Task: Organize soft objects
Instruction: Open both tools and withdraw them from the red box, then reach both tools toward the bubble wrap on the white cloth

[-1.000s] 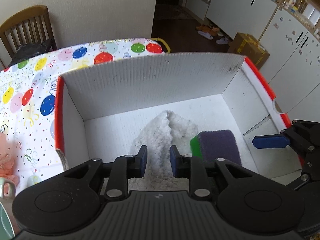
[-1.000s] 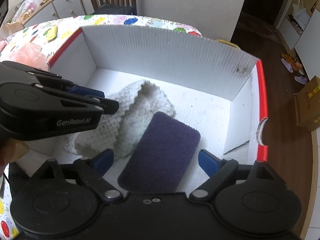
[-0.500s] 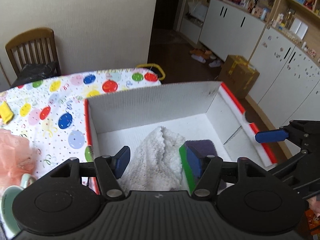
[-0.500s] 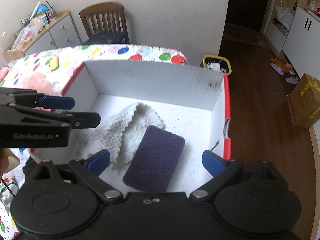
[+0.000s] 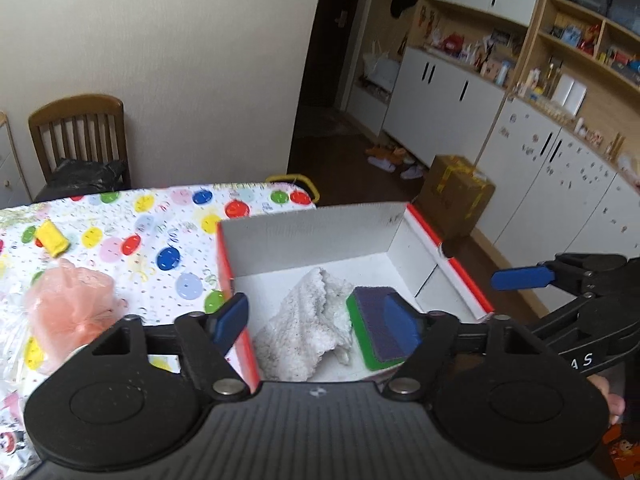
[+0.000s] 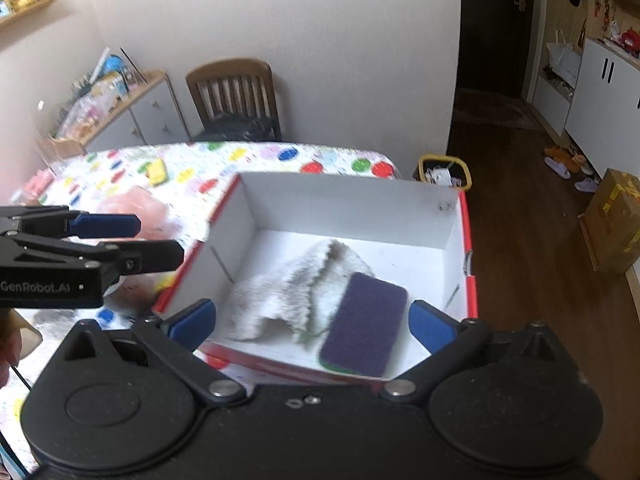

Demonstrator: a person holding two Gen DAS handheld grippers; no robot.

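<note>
A table with a balloon cloth fills the middle left; a chair stands behind; the box holds a white towel and a purple sponge; the left gripper, jaws just widened, and the right gripper gape empty.

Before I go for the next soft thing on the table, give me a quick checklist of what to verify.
1. Left gripper empty: ok, its jaws have just been opening, nothing between them.
2. Right gripper empty: ok, jaws wide open.
3. White knitted cloth inside the white box: ok.
4. Purple and green sponge inside the box: ok, lying beside the cloth.
5. Soft things left on the balloon tablecloth: not ok, the pink bundle and the yellow sponge remain outside.
6. Room left in the box: ok, bare floor at the back.
</note>
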